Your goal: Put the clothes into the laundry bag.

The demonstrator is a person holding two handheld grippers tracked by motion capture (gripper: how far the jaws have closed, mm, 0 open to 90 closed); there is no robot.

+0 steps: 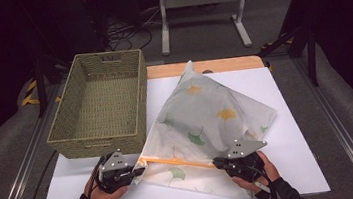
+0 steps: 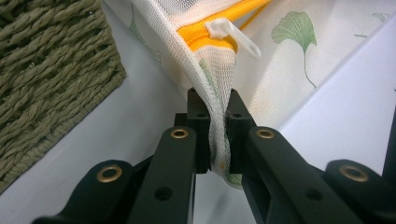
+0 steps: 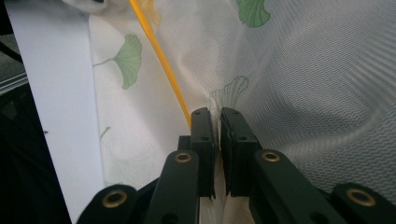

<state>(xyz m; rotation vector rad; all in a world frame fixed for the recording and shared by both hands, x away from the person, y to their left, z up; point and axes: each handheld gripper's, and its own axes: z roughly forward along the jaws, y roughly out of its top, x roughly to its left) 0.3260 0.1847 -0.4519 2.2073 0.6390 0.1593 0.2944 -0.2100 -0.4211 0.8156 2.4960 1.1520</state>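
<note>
Mesh laundry bag (image 1: pixel 207 121) lies on white worktop (image 1: pixel 294 131), just right of wicker basket (image 1: pixel 99 103). Left gripper (image 2: pixel 218 121) clamped on bag corner near zipper pull (image 2: pixel 232 35); right gripper (image 3: pixel 217 126) pinching mesh beside orange zipper (image 3: pixel 159 56). Fabric light, limp, likely to snag; hold seams and corners.

Left gripper (image 2: pixel 218 135) jaws clamped on white mesh bag corner (image 2: pixel 215 93), just below orange zipper (image 2: pixel 205 35); woven basket (image 2: pixel 46 70) alongside.

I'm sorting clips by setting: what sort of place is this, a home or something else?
Likely a lab or recording workspace, not a home: a white table on metal framing, dark surroundings with loose cables on the floor, and hand-held grippers working a mesh laundry bag beside a wicker basket.
</note>
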